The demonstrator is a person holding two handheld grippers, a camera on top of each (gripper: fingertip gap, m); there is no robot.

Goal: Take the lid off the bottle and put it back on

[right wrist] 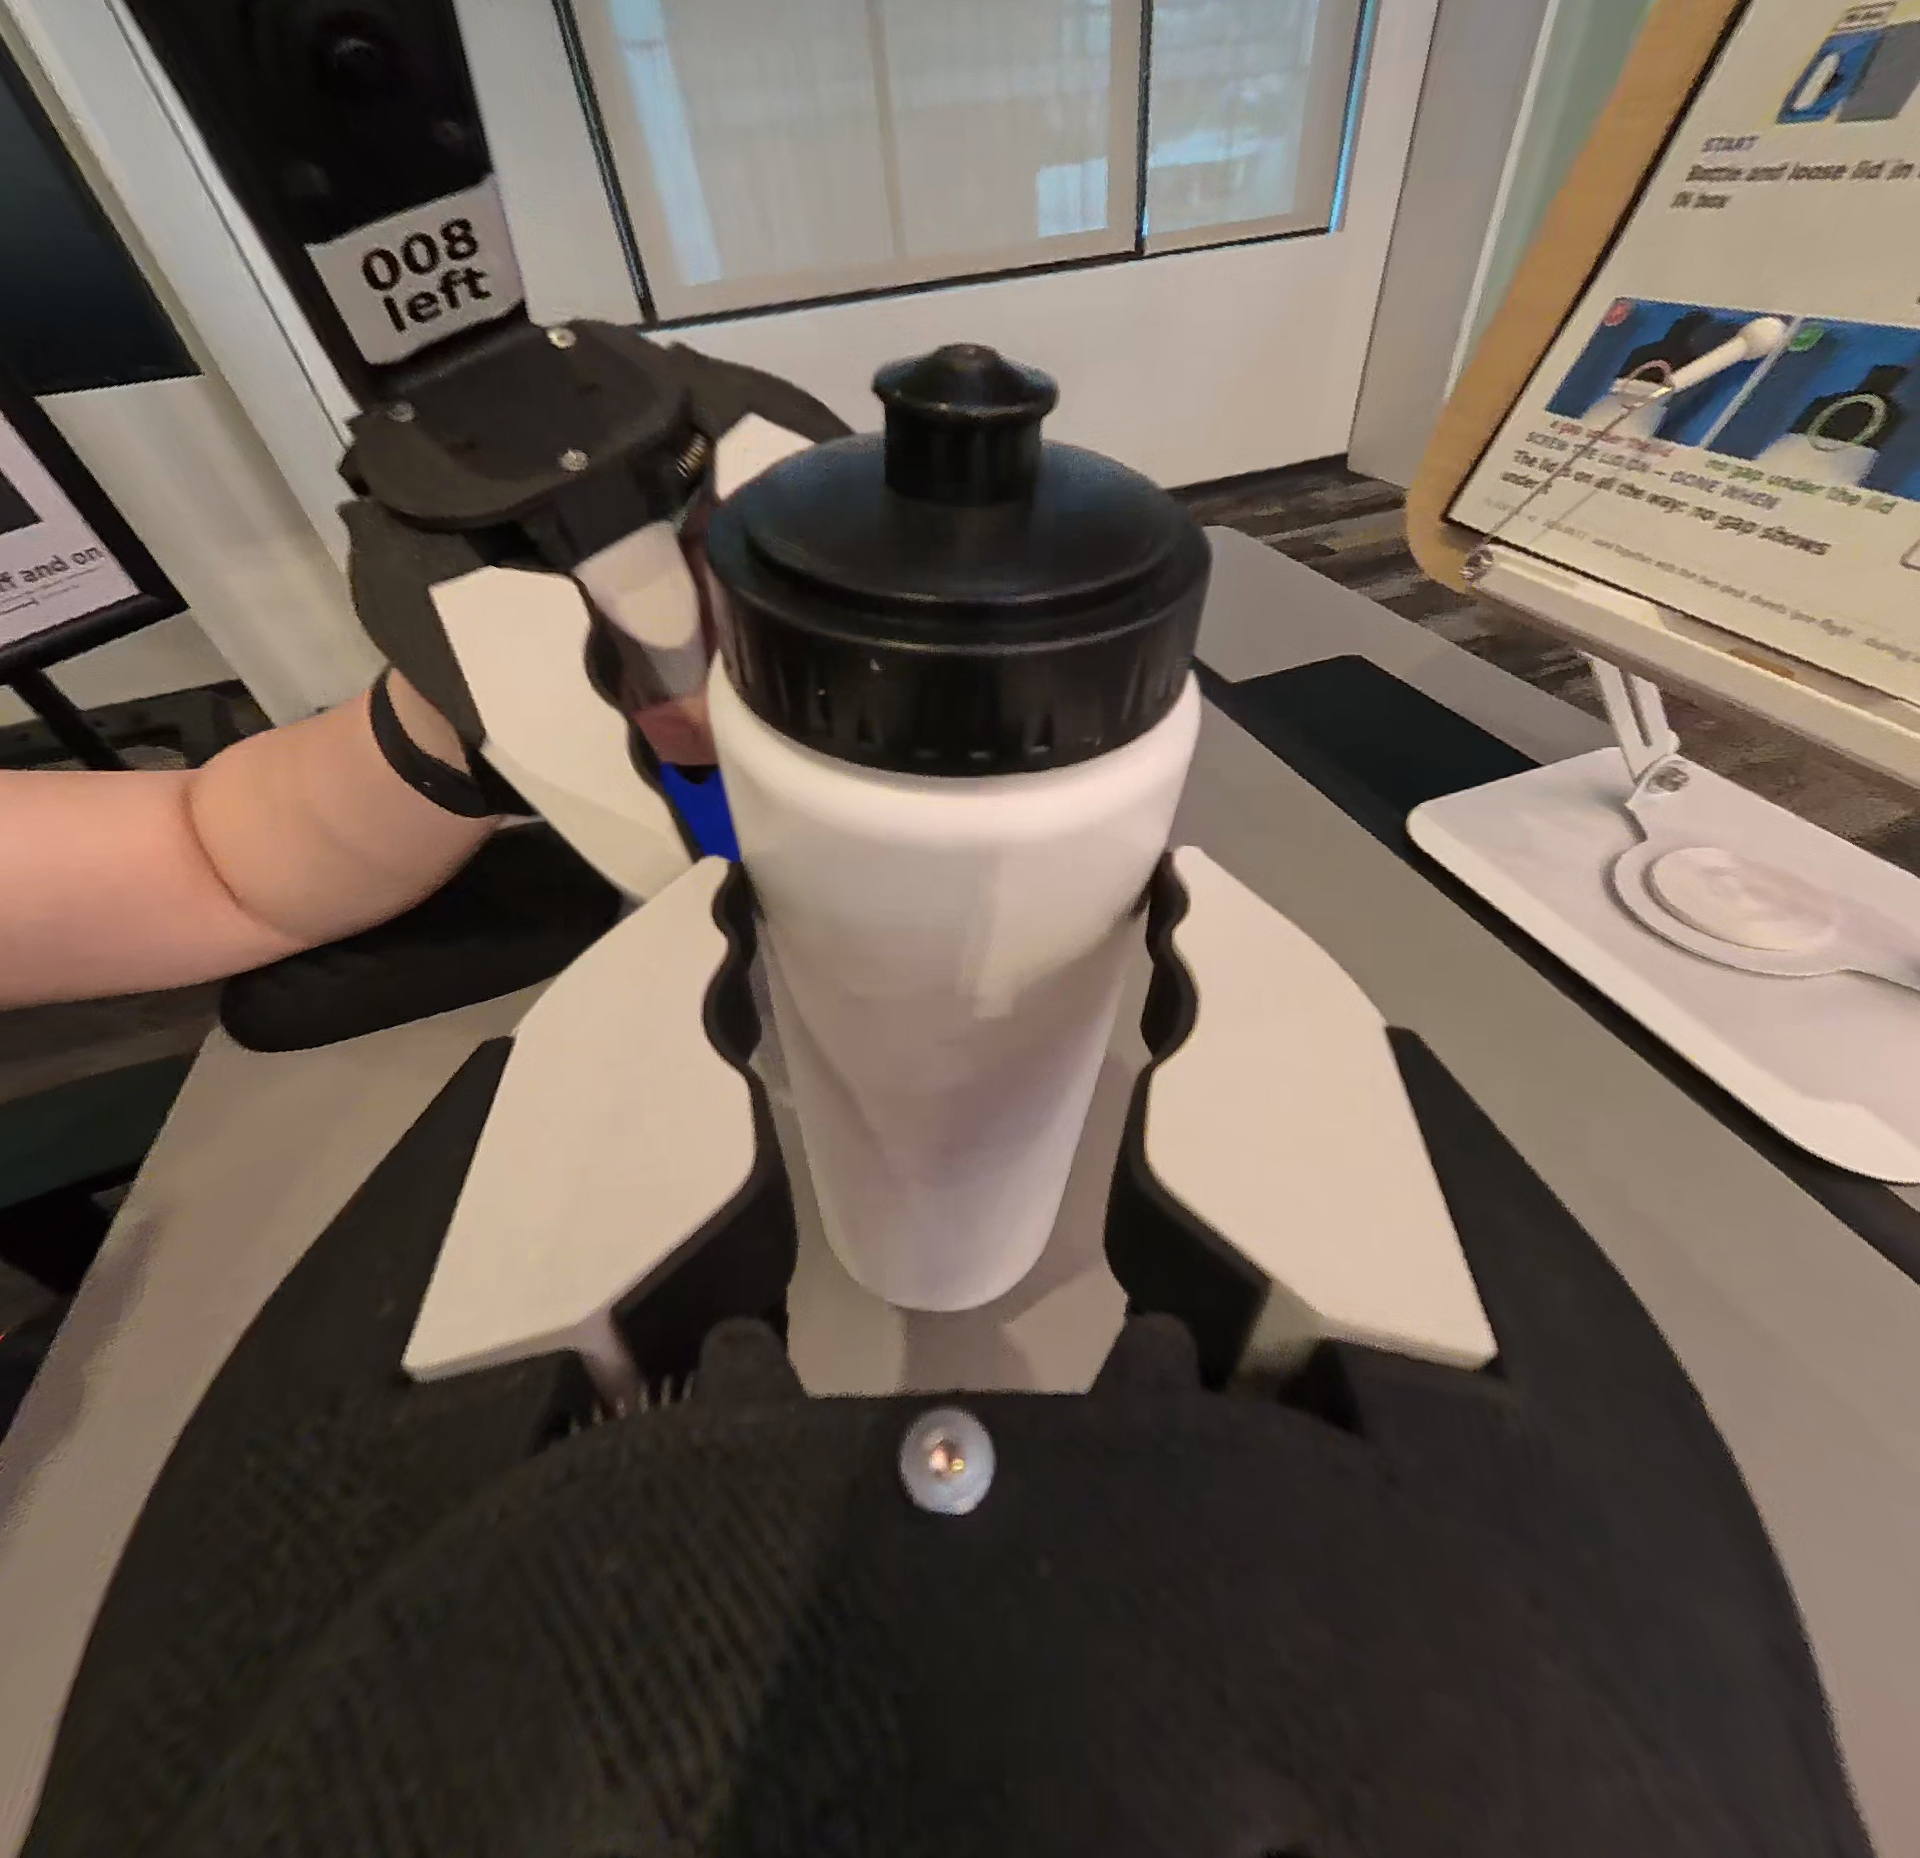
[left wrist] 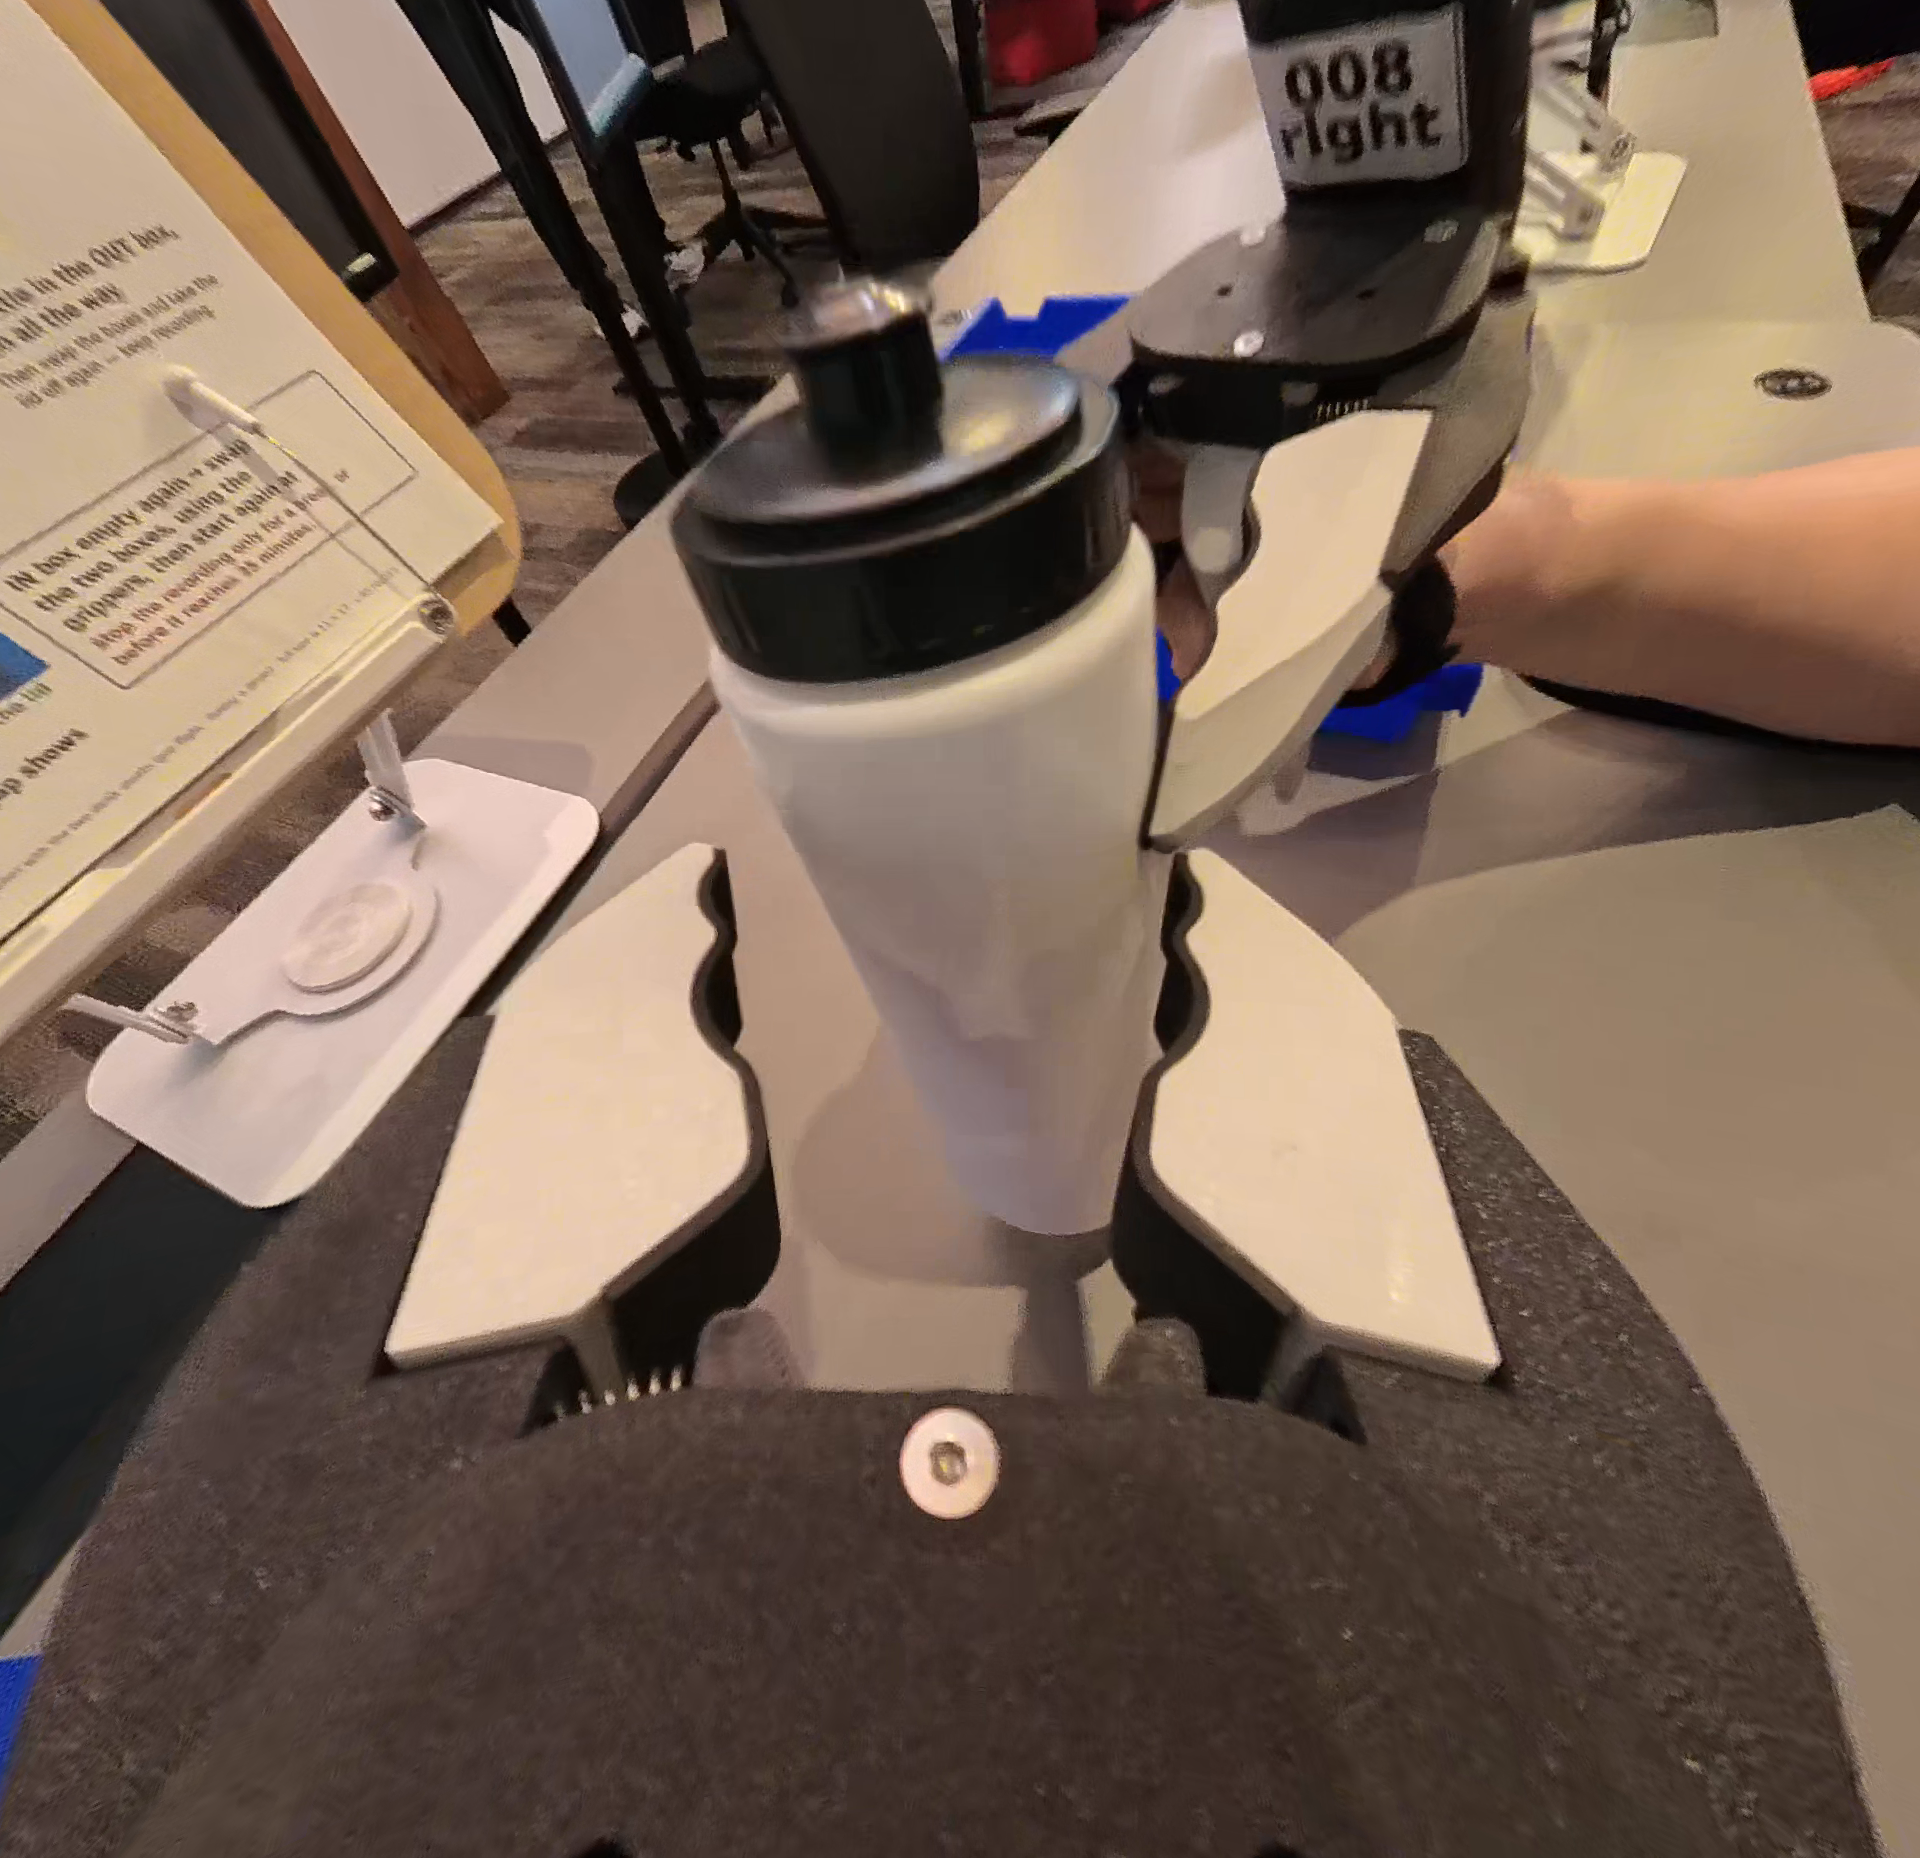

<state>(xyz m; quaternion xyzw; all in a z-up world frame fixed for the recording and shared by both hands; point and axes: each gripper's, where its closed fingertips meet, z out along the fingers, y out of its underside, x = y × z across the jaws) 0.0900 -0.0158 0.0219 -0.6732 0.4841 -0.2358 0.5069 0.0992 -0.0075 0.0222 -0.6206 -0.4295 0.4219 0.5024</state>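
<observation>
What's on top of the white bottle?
A black screw lid with a pull spout sits on the white bottle. The bottle's mouth underneath is covered, so its inside can't be seen.

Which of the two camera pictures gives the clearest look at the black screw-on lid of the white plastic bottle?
The right wrist view. There the black ribbed screw-on lid with its spout faces the camera squarely, fairly sharp, seated on the white plastic bottle. The left wrist view also shows the whole lid, but tilted, and its spout is smeared by motion blur.
</observation>
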